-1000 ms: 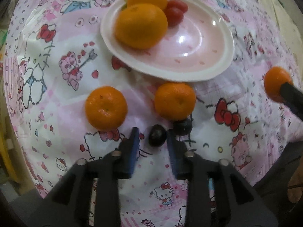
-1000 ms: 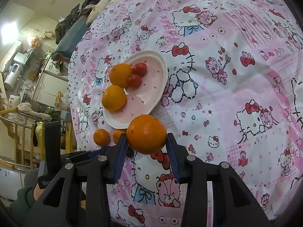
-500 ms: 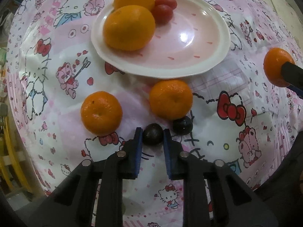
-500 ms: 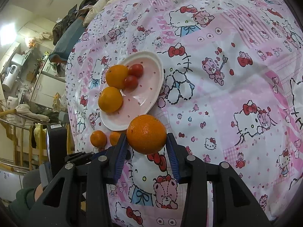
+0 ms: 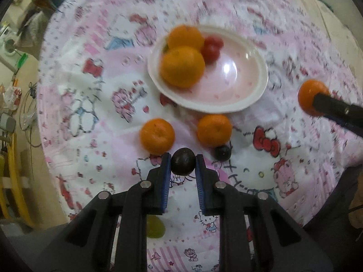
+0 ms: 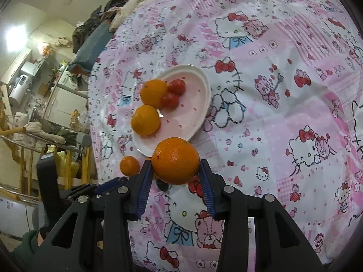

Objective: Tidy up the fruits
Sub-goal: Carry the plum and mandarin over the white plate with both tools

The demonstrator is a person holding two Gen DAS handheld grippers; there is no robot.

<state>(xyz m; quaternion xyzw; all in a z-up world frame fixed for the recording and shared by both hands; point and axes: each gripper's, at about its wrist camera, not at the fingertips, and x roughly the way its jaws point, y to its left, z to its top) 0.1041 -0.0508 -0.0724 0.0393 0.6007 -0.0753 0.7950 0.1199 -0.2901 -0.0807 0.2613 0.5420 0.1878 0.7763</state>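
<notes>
My left gripper (image 5: 182, 161) is shut on a dark grape (image 5: 182, 161), lifted clear of the cloth. A second dark grape (image 5: 222, 153) lies on the cloth beside a small orange (image 5: 214, 130); another small orange (image 5: 157, 136) lies to its left. The pink plate (image 5: 238, 86) holds two oranges (image 5: 182, 66) and two red tomatoes (image 5: 211, 49). My right gripper (image 6: 175, 174) is shut on a large orange (image 6: 175, 160), held above the cloth near the plate (image 6: 197, 104). That orange (image 5: 312, 99) also shows at the right of the left wrist view.
A pink cartoon-print cloth (image 6: 283, 90) covers the table. A green grape (image 5: 155, 226) lies on it under my left gripper's body. A person's green sleeve (image 6: 25, 247) holds the left gripper. Room furniture and clutter lie beyond the table's left edge (image 6: 90, 117).
My left gripper closed on the dark grape and rose with it, so the plate and oranges look smaller. The right gripper with its orange stayed put.
</notes>
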